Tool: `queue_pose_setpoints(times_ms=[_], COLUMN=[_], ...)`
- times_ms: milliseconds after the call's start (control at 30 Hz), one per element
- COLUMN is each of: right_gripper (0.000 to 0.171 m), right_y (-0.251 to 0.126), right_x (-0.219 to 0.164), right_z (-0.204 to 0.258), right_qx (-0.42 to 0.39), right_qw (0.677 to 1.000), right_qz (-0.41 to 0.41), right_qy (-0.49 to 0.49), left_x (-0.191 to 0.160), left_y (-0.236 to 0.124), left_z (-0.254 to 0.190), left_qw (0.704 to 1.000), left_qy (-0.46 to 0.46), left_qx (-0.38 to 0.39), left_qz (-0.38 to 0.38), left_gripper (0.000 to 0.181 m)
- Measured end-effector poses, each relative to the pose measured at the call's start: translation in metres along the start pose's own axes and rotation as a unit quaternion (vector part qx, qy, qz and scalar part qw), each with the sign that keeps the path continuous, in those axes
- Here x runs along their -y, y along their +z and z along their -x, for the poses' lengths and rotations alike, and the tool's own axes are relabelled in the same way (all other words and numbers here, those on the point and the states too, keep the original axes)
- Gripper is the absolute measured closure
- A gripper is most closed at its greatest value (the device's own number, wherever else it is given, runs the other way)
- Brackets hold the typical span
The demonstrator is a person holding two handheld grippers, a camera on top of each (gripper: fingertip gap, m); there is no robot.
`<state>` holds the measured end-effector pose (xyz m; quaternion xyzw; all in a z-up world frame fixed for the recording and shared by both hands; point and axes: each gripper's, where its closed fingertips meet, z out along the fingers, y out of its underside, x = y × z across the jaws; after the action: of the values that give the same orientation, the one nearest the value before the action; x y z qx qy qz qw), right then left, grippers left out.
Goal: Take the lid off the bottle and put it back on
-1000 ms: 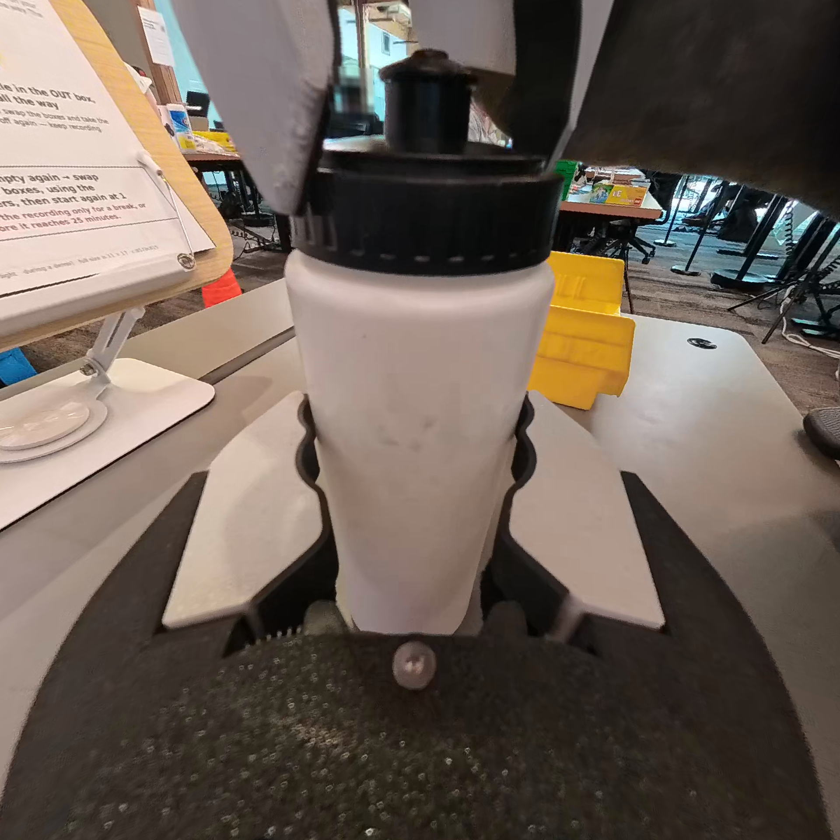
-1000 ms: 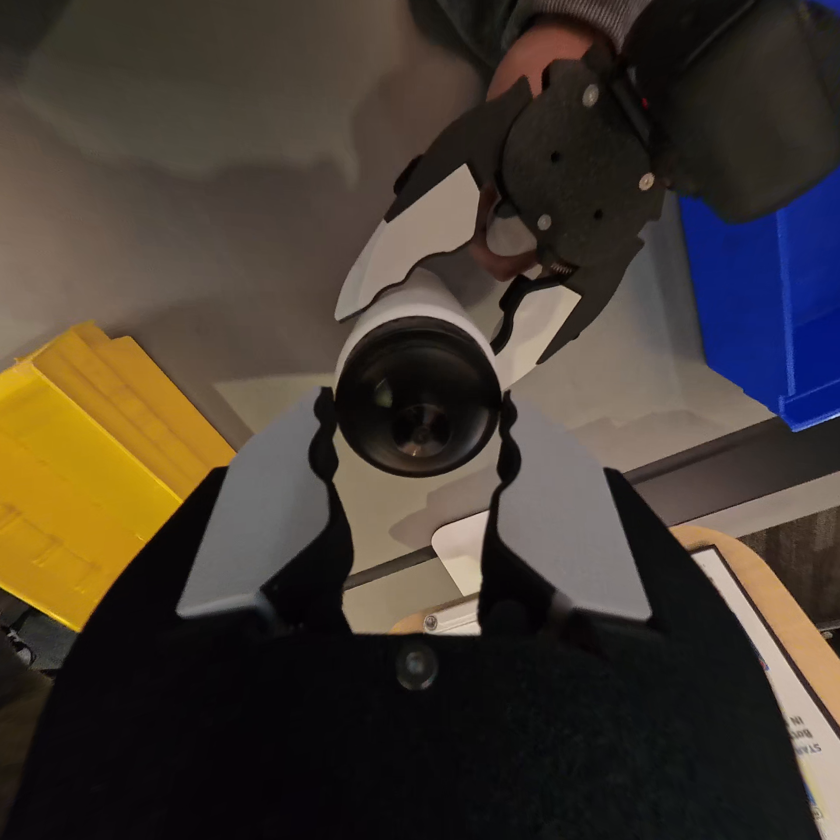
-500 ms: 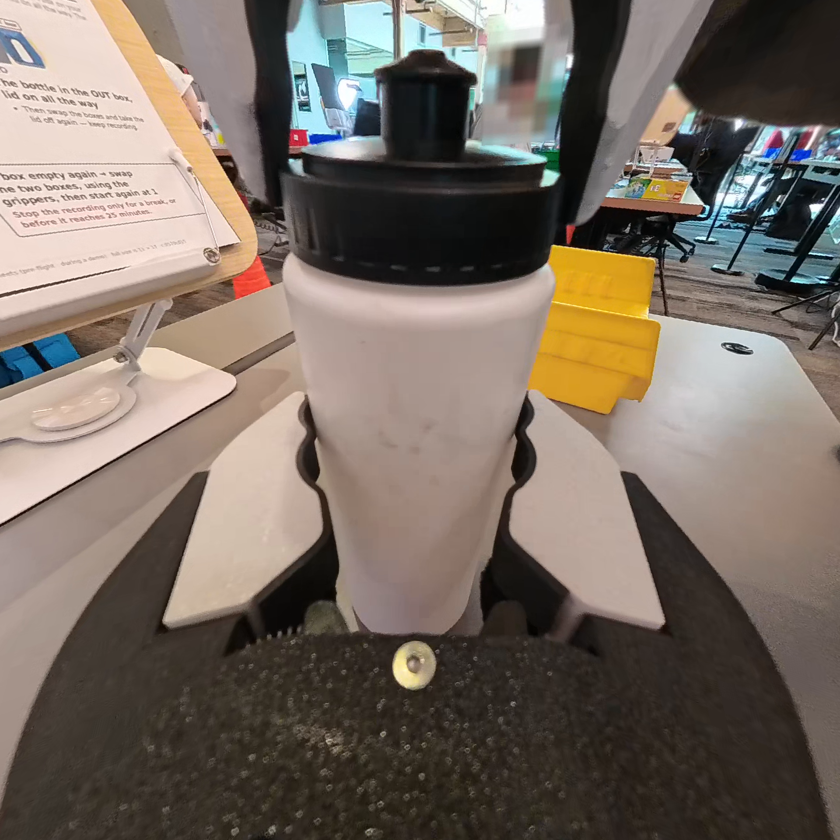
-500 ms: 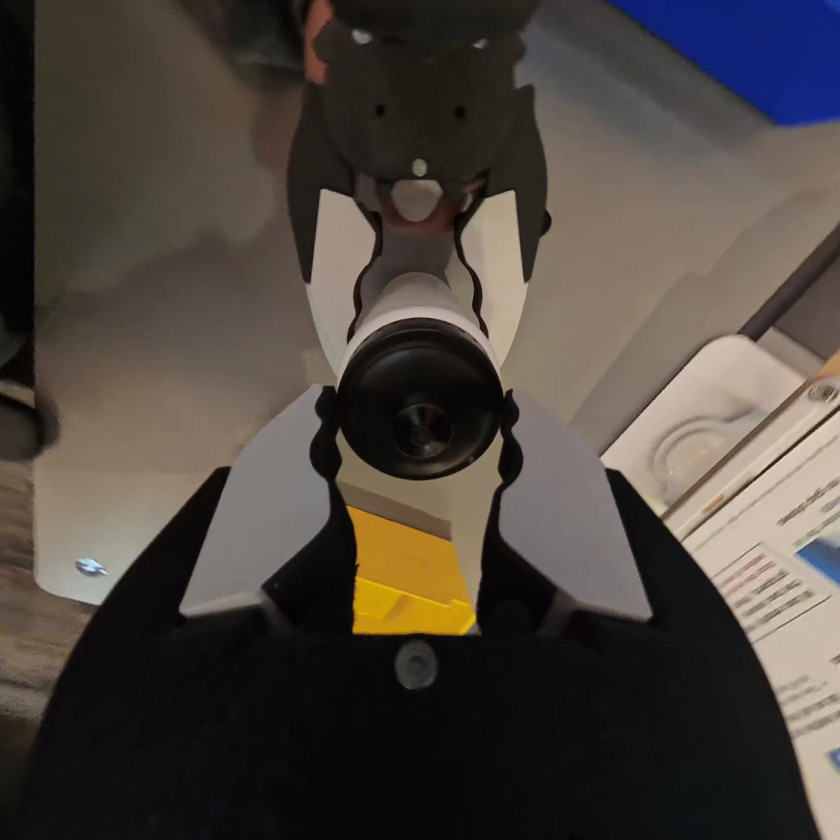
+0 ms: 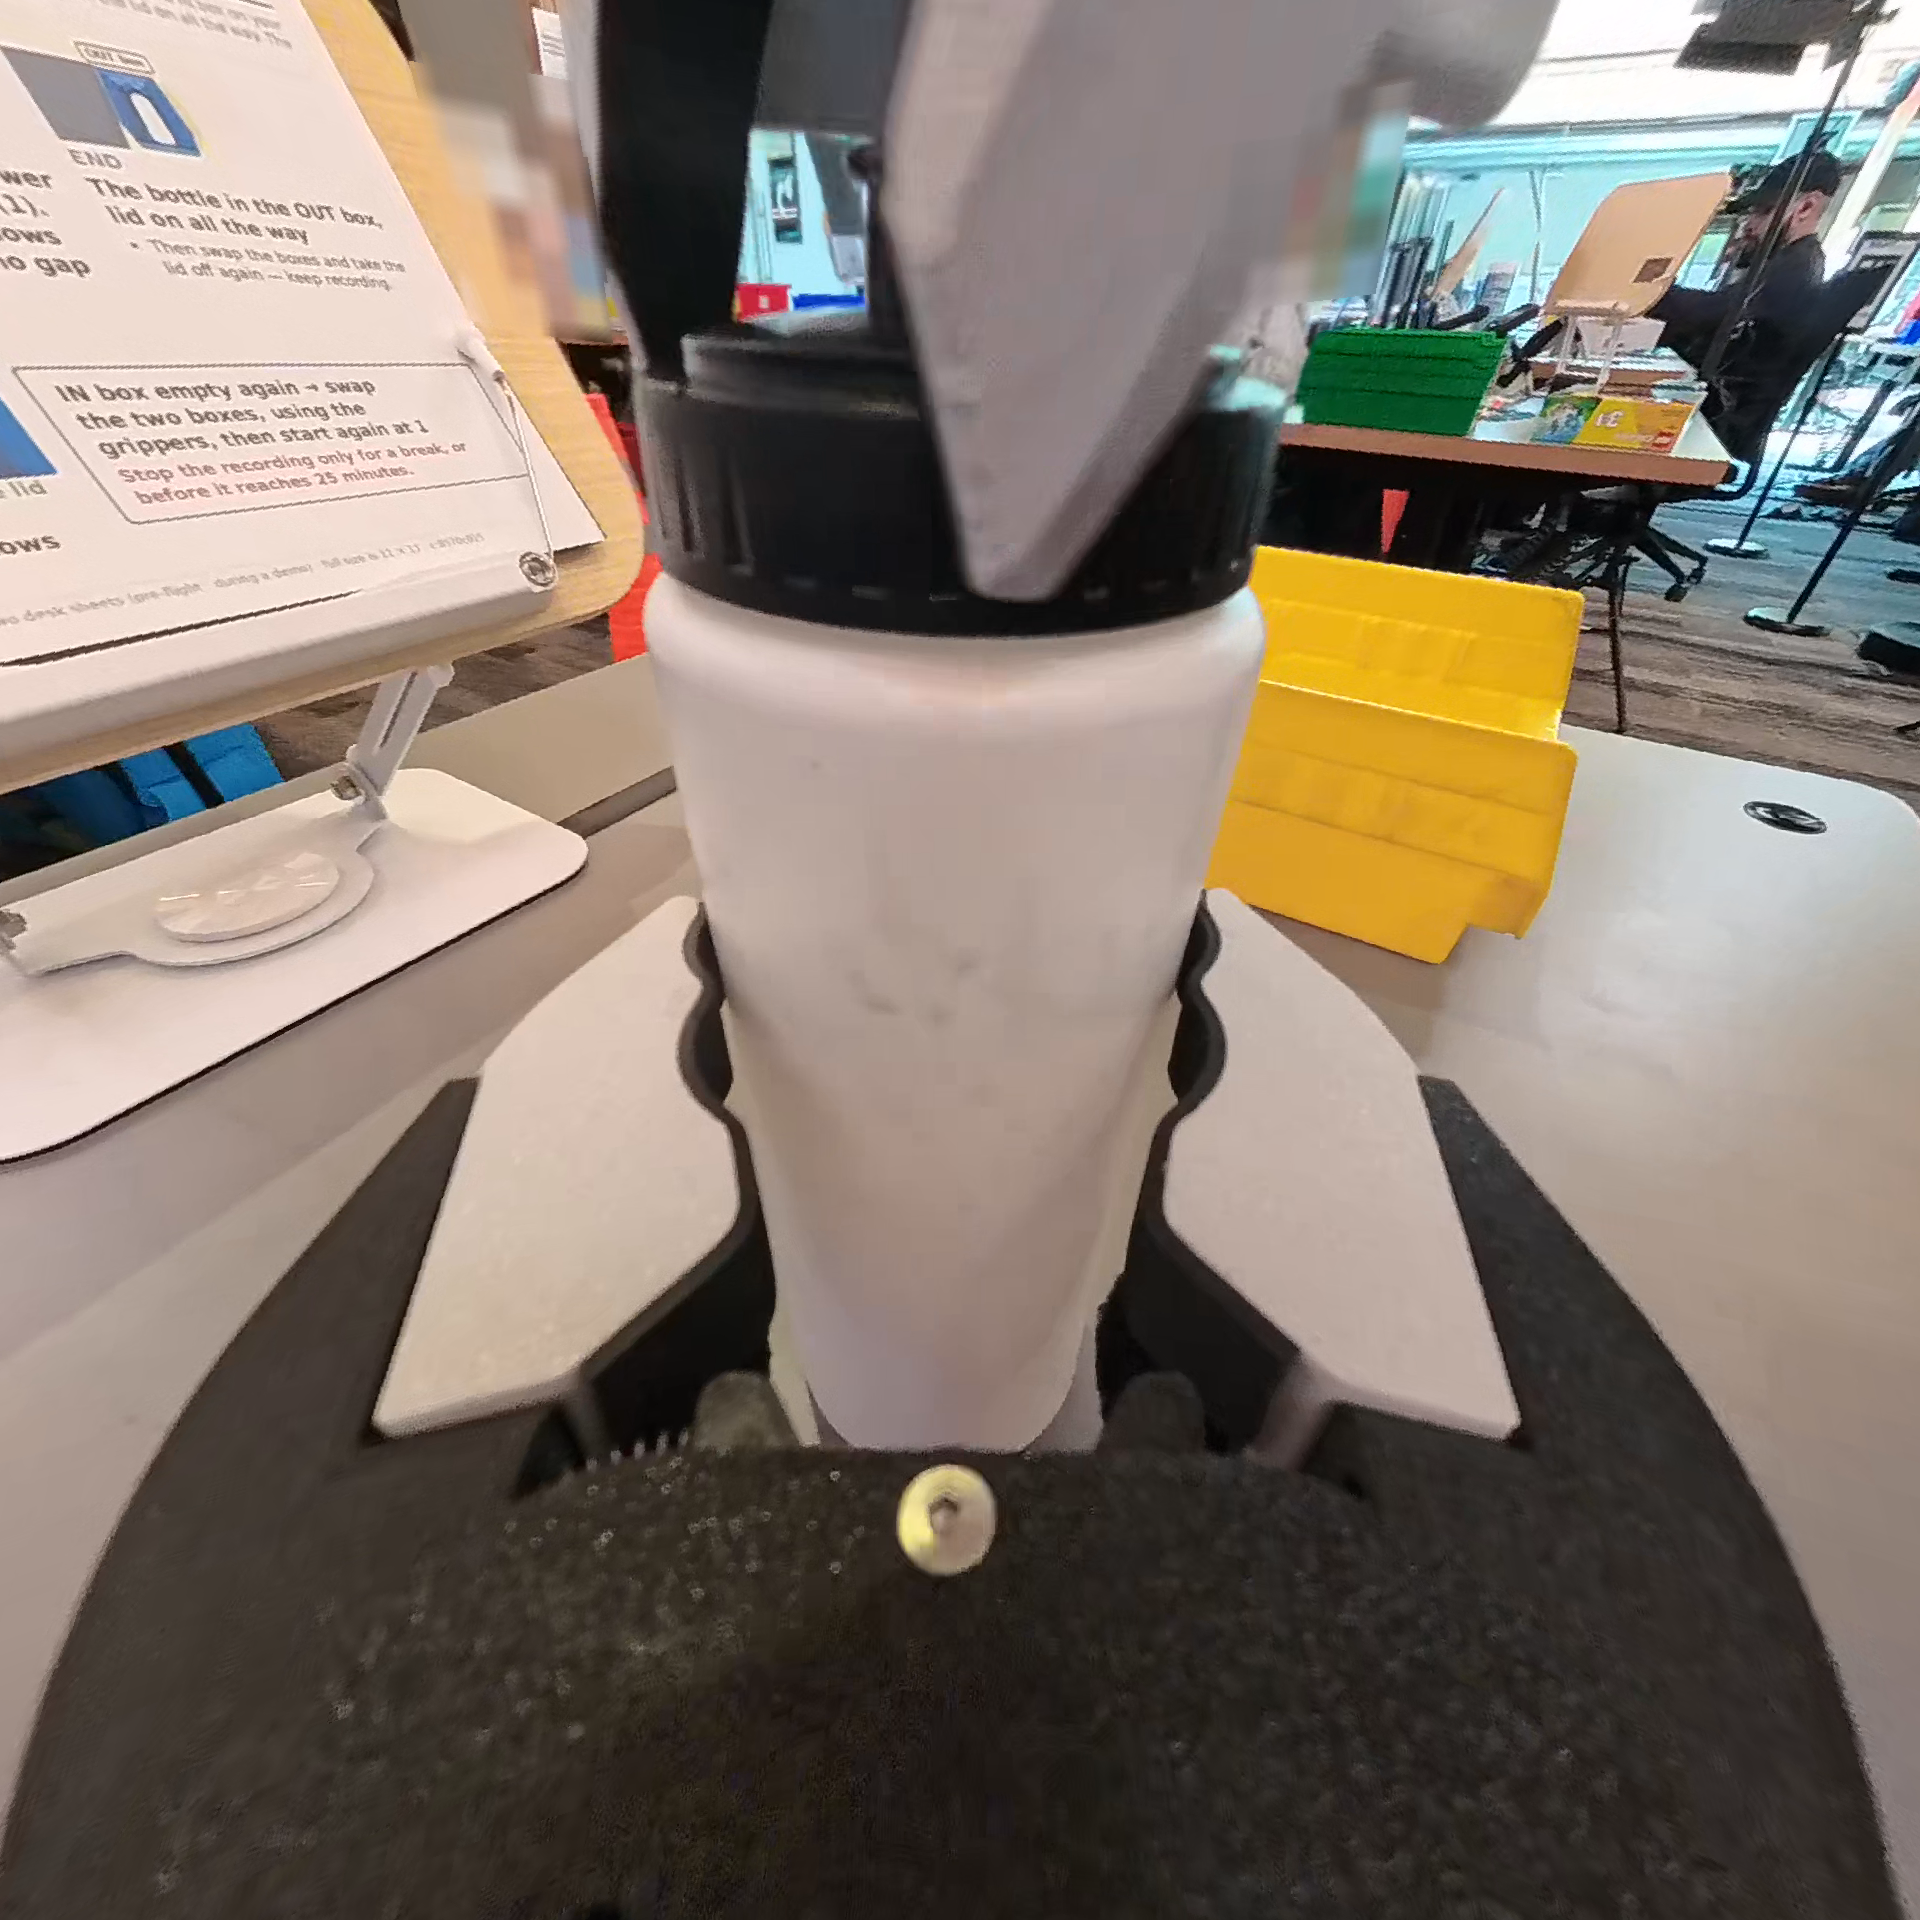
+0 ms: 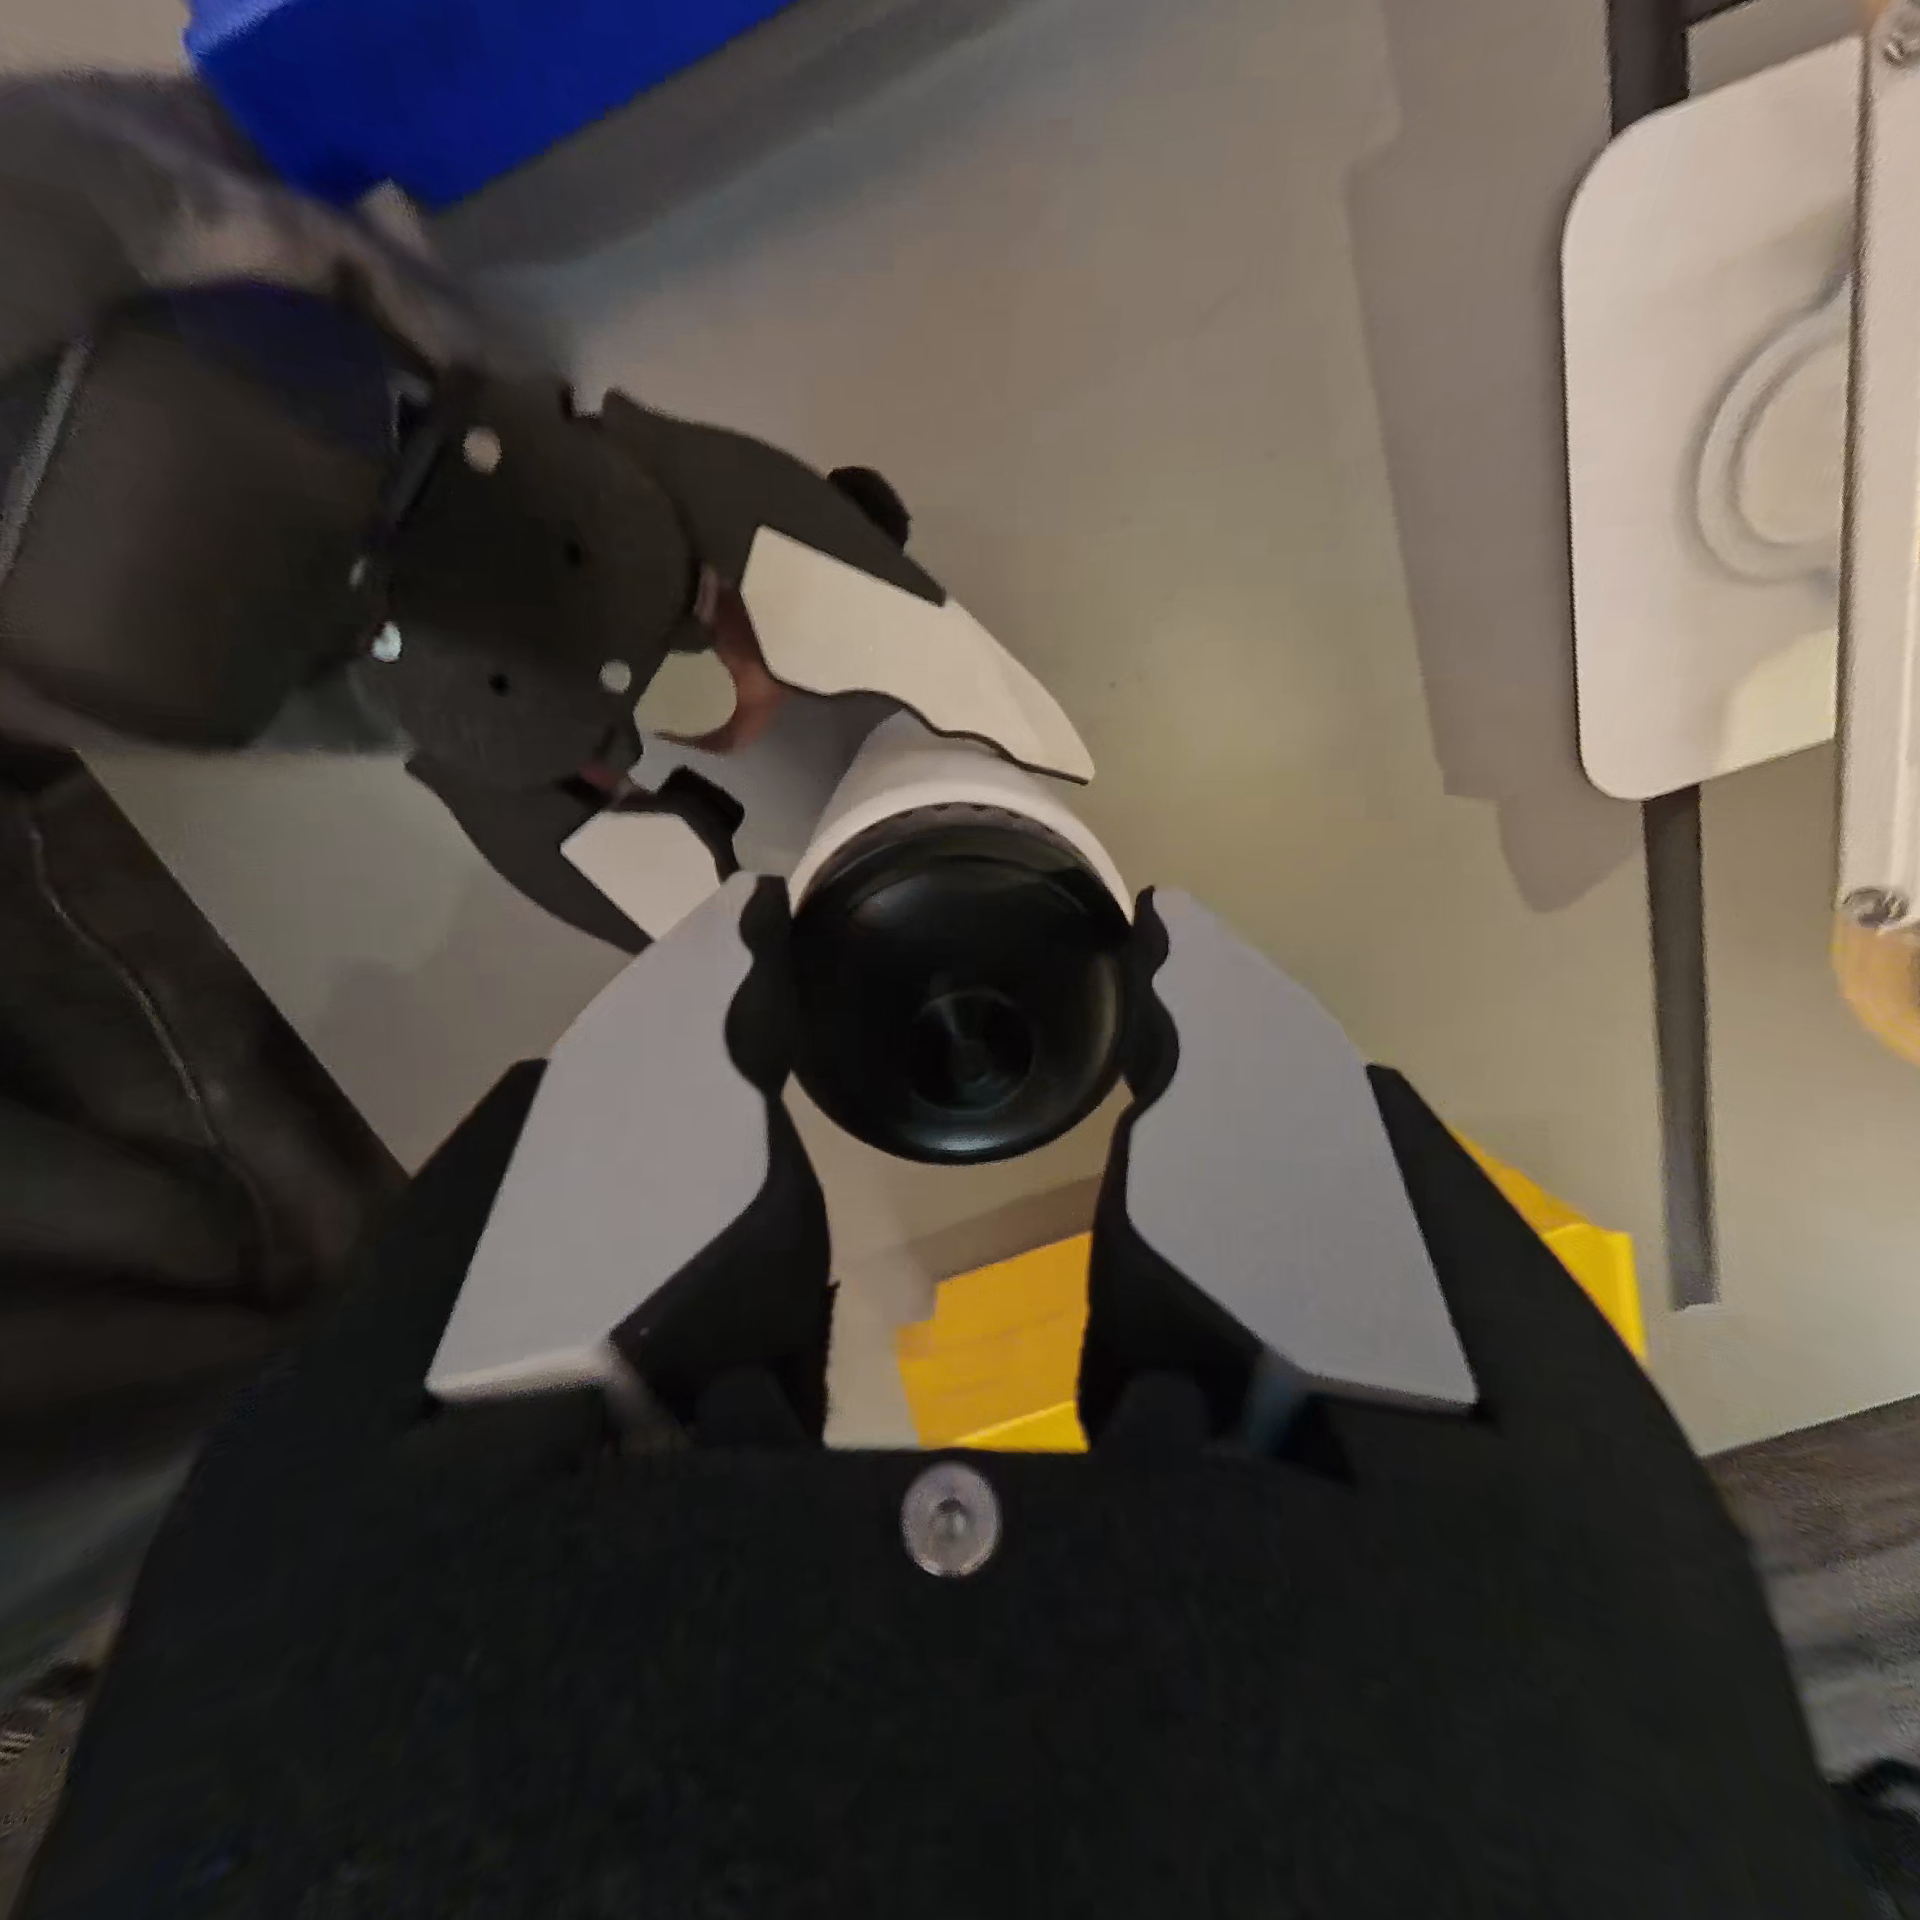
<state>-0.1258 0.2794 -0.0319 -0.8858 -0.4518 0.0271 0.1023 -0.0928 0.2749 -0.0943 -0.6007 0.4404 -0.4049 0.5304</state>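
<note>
gripping one white bottle [image 5: 951, 935], left tongs [image 5: 948, 1023], right tongs [image 6: 951, 997] on one black lid [image 6: 961, 1023]

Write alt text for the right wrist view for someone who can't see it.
Seen from above, the right tongs clamp the black lid of a white bottle, whose body the left tongs grip from the side. Below lies a grey table with a yellow bin, a blue bin and a white stand base.
</note>
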Motion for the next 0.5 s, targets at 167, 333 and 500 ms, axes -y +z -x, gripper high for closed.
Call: queue_pose_setpoints(times_ms=[167, 333, 500], right_gripper=[0.125, 0.104, 0.066], right_y=[0.001, -0.019, -0.039], right_x=[0.008, 0.022, 0.0], right_z=[-0.005, 0.003, 0.002], right_qx=[-0.015, 0.031, 0.001], right_qw=[0.995, 0.997, 0.976], right_qz=[-0.024, -0.069, -0.041], right_qy=[0.101, 0.028, -0.212], left_x=[-0.001, 0.0, 0.0], left_y=[0.0, 0.0, -0.001], left_z=[-0.001, -0.002, -0.008], left_qw=[1.0, 1.0, 0.998], left_qy=[0.004, 0.005, 0.004], left_qx=[0.011, -0.016, -0.065], left_qz=[0.005, -0.003, -0.017], left_gripper=[0.098, 0.098, 0.098])
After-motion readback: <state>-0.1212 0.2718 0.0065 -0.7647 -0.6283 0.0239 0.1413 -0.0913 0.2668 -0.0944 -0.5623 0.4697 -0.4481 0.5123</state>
